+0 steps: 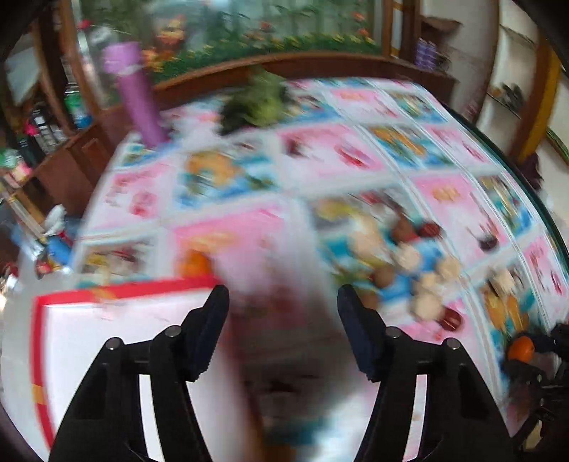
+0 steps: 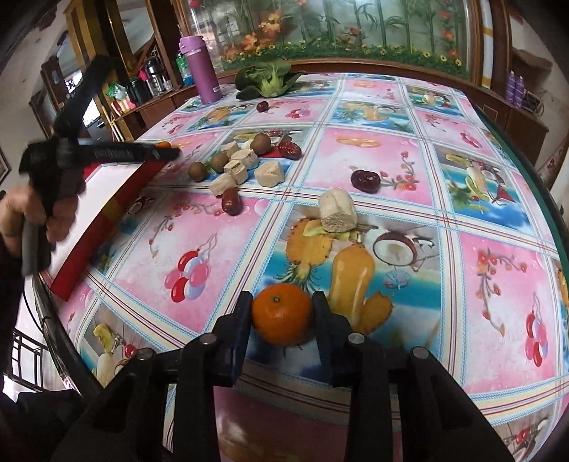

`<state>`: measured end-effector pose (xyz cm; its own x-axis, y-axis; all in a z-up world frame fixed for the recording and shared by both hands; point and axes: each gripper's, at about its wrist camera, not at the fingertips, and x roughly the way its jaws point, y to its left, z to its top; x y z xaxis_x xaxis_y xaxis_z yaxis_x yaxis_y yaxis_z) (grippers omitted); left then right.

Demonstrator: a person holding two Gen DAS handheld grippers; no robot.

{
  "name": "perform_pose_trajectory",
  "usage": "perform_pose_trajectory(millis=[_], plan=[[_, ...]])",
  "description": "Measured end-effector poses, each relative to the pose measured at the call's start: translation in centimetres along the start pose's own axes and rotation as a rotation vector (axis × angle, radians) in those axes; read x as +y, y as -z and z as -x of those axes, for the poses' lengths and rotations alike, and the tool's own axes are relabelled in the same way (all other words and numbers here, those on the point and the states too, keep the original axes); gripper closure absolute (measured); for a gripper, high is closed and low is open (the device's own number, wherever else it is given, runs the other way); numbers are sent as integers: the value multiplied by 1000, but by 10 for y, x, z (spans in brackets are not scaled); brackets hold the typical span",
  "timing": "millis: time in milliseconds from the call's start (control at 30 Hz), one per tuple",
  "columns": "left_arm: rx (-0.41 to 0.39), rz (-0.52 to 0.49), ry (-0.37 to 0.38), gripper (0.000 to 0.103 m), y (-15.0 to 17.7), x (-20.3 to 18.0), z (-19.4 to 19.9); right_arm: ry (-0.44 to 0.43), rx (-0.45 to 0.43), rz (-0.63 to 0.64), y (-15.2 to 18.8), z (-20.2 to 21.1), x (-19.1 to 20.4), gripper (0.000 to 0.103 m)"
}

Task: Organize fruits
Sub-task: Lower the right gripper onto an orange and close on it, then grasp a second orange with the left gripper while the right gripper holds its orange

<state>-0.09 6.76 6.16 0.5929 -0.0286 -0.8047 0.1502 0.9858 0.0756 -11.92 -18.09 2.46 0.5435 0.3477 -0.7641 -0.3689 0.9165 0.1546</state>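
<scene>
Tangerine (image 2: 281, 314) sits clenched between my right gripper's (image 2: 282, 316) 2 fingers just above the tablecloth (image 2: 391, 170), left gripper (image 1: 282, 302) spread empty over the red-edged box (image 2: 106, 202), so I carry it level, releasing only inside.

Wooden cabinets (image 2: 526, 117), bamboo mural (image 2: 338, 28)

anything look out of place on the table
Yes: a leafy green vegetable and a purple flask stand at the far edge, while pale beige snack blocks lie scattered loose among the small fruits.
</scene>
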Motion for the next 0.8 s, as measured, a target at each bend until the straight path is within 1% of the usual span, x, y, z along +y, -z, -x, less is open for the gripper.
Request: perform_pose_trajectory(millis=[67,133,200,267,333,400,500,567,633,700,800], plan=[[-7,13,-37,38,-10,23,6,-2,-7,-4,-2,-2,0,70],[20,27,-61,38,-18,42,3,-21,-12,-26,-4,-5,-4,70],[68,28,-39,38,-26,54,-7,-43,-13,-41,-6,-6,-7,70],[107,27,-57,38,-33,59,-18,-53,-12,-47,-6,-6,-8,70],[145,41,-30,38,-39,66,-30,-64,-13,-51,-6,-6,-9,70],[207,80,-13,38,-42,73,-45,-74,-12,-60,-6,-6,-11,70],[286,109,17,38,-43,73,-63,-83,-13,-66,-7,-6,-12,70],[318,144,14,38,-43,75,-69,-92,-13,-72,-7,-7,-13,70],[345,155,34,38,-42,73,-73,-100,-13,-81,-7,-7,-14,70],[351,144,16,38,-43,68,-76,-111,-13,-90,-8,-7,-16,70],[357,145,29,38,-43,62,-79,-117,-13,-95,-8,-6,-17,70]])
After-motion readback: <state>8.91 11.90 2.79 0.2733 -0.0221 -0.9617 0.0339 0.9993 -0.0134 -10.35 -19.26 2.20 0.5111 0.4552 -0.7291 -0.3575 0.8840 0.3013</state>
